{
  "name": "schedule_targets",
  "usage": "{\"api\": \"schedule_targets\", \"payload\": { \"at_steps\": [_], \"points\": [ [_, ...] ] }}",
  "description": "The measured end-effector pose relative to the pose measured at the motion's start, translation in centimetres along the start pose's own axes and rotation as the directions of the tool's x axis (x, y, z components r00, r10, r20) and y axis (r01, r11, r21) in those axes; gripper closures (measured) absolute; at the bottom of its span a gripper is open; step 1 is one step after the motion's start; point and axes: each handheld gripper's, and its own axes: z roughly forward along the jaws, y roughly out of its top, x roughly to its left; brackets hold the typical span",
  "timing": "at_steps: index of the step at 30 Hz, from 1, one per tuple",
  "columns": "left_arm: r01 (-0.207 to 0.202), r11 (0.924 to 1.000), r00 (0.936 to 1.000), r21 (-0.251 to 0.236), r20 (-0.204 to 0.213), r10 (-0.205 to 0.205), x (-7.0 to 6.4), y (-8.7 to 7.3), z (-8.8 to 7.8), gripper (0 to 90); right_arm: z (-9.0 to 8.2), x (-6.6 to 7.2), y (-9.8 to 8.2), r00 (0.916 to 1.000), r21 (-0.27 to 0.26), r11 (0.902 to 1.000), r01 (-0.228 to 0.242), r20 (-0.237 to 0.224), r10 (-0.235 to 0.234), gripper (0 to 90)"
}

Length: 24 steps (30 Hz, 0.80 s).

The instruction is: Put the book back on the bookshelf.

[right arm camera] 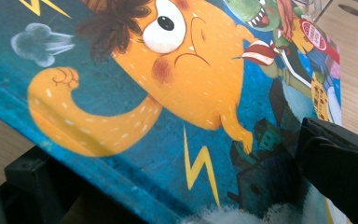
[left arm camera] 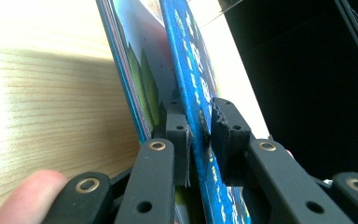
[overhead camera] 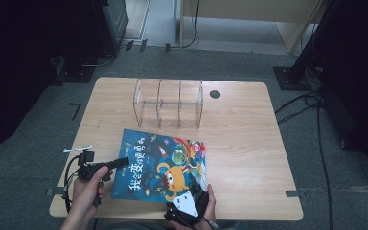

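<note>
From the high view, a picture book with a blue cover lies on the wooden table, just in front of a clear acrylic rack with three slots that stands toward the far edge; a small dark round hole sits in the tabletop to the right of the rack; the left gripper reaches the book's left edge from the side, held by the person's left hand; the right gripper sits at the book's near right corner, grey plate on top, with the right hand behind it.

In the left gripper view, the blue cover runs up between the two black jaws; the pads press on it from both sides, so this tool is clenched on the cover; the inner pages hang apart from the cover on the other side of one jaw, above the wood.

In the right gripper view, the book's cover with its orange cartoon creature spreads across the frame; one jaw lies under the book's near edge and the other above its cover at the right; whether they pinch the book I cannot tell.
</note>
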Motion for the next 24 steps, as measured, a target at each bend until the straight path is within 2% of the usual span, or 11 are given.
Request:
{"api": "schedule_targets", "payload": {
  "at_steps": [8, 13, 19, 24],
  "points": [
    [0.001, 1.0000, 1.0000, -0.001, 0.004, -0.001, -0.04, 0.20, 0.13, 79.1, 0.26, 0.31, 0.24, 0.9993, 0.006, 0.9997, -0.022, 0.030, 0.022, 0.0],
    [0.000, 0.9999, 0.9998, 0.016, 0.017, 0.000, 0.37, 0.31, 0.23, 77.2, 0.24, 0.29, 0.12, 0.9988, -0.001, 0.9992, -0.041, 0.028, 0.041, 0.0],
    [-0.012, 0.9998, 0.9994, 0.016, 0.033, 0.012, 0.37, 0.29, 0.28, 70.1, 0.26, 0.37, -0.07, 0.9983, -0.017, 0.9987, -0.048, 0.031, 0.048, 0.0],
    [-0.054, 0.9978, 0.9970, 0.037, 0.056, 0.052, 0.10, 0.41, 0.27, 56.8, 0.25, 0.37, -0.19, 0.9981, -0.025, 0.9983, -0.053, 0.030, 0.053, 0.0]
  ]
}}
